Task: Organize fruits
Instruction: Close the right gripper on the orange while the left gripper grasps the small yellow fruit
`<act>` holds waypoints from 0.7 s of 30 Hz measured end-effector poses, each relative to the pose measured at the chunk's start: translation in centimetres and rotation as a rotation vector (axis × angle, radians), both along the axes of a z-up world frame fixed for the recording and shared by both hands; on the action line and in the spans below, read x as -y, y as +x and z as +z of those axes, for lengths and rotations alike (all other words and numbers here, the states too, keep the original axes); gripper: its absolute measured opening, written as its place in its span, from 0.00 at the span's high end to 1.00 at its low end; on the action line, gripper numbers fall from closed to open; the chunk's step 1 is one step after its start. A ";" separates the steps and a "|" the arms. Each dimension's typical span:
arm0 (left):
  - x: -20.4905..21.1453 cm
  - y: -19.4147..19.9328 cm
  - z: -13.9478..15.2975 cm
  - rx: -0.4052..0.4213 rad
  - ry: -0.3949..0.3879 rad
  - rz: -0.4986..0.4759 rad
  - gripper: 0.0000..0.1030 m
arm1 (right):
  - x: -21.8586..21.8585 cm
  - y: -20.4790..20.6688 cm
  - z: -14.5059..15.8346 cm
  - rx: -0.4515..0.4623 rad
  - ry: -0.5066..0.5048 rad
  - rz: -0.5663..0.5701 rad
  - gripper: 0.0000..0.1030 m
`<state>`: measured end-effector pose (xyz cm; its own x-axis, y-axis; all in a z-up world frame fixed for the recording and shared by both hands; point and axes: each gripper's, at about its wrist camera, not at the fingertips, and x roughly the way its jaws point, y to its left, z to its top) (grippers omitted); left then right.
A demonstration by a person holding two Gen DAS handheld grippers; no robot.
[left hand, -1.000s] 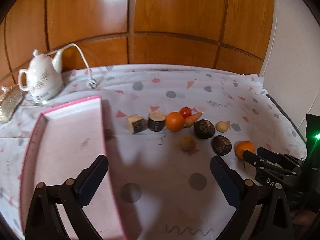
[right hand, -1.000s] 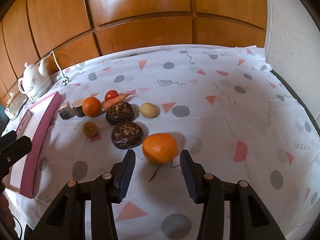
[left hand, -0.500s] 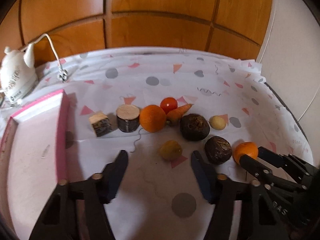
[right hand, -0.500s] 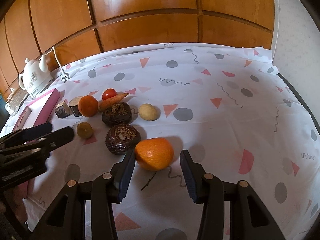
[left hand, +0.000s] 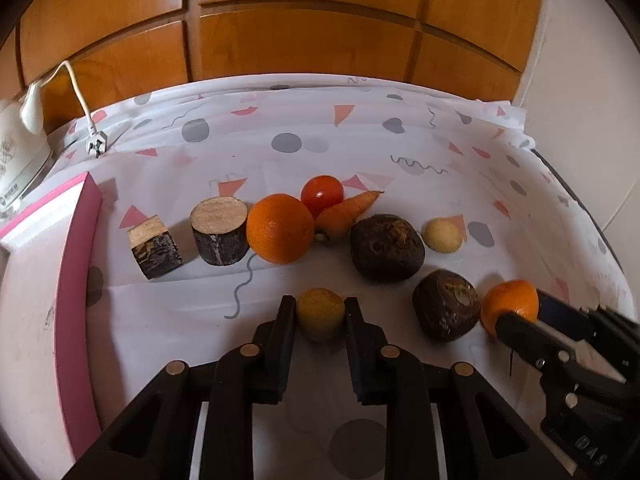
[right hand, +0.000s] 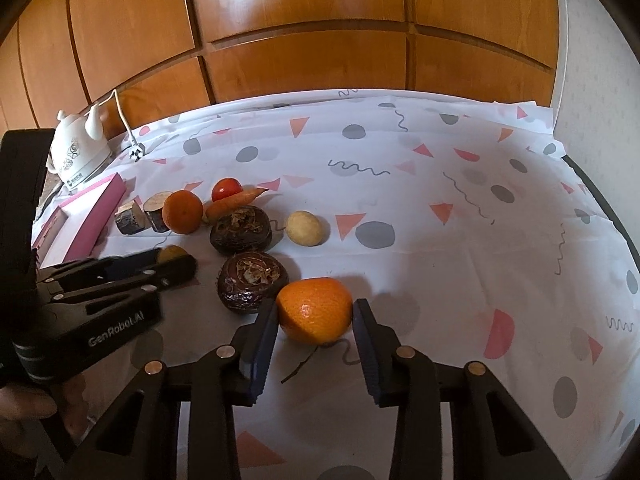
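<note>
Lifting both fruits cleanly is the step in hand: I judge each should rise straight off the patterned tablecloth before swinging toward the pink tray at the frame's left edge, so neighbours are not nudged. The left gripper, its jaws having just closed, clamps the small yellow fruit at lower centre of the left view. The right gripper has been narrowing around the near orange, lower centre of the right view; its left pad touches the peel, the right pad sits just beside it, so no firm grip yet. A dark beetroot lies just left of that orange.
</note>
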<state>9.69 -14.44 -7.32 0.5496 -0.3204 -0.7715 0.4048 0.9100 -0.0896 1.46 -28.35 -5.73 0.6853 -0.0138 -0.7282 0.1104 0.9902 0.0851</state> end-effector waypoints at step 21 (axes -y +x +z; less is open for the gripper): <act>-11.4 -4.7 6.7 0.135 -0.039 0.257 0.77 | -8.1 -0.8 4.8 0.087 0.016 0.270 0.64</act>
<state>4.99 -3.04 -0.59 0.7137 -0.1854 -0.6755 0.1717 0.9812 -0.0879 0.64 -20.30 -0.98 0.7223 0.1886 -0.6653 -0.1655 0.9813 0.0986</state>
